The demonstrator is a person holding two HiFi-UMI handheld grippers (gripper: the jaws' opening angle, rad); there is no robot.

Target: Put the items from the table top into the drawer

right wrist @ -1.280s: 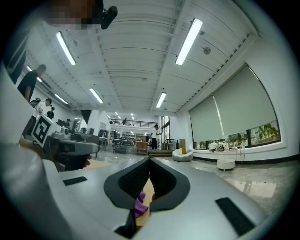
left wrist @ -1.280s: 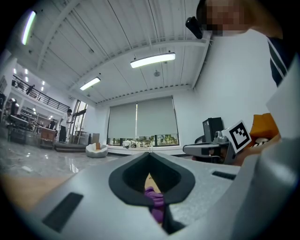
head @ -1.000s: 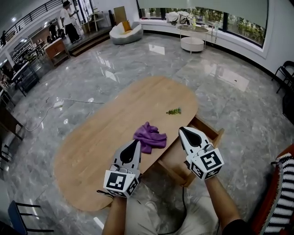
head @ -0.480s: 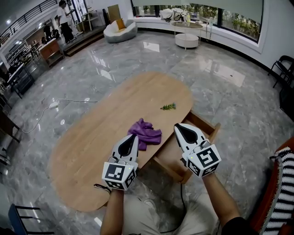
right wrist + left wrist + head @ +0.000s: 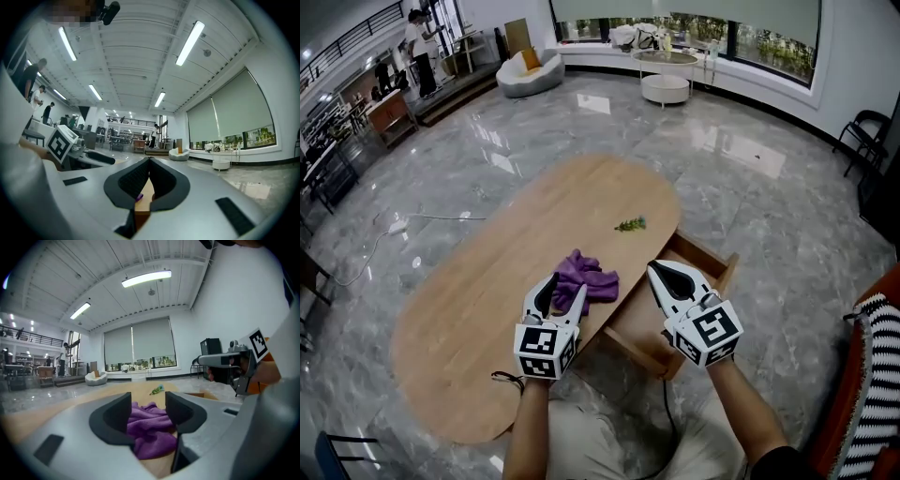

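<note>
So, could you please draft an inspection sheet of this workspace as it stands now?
Surface: oval wooden table, its drawer pulled open on the right side.
Job's things: purple cloth crumpled near the table's front edge; small green sprig farther back; both on the table top.
Clutter: nothing seen.
Grippers: left gripper open, its fingers have just been opening, either side of the cloth, not pressing it; right gripper shut, empty, over the drawer.
Cables: white cable on the floor left of the table; dark cable below the drawer.
Surroundings: glossy stone floor, round white table, people in the distance.
</note>
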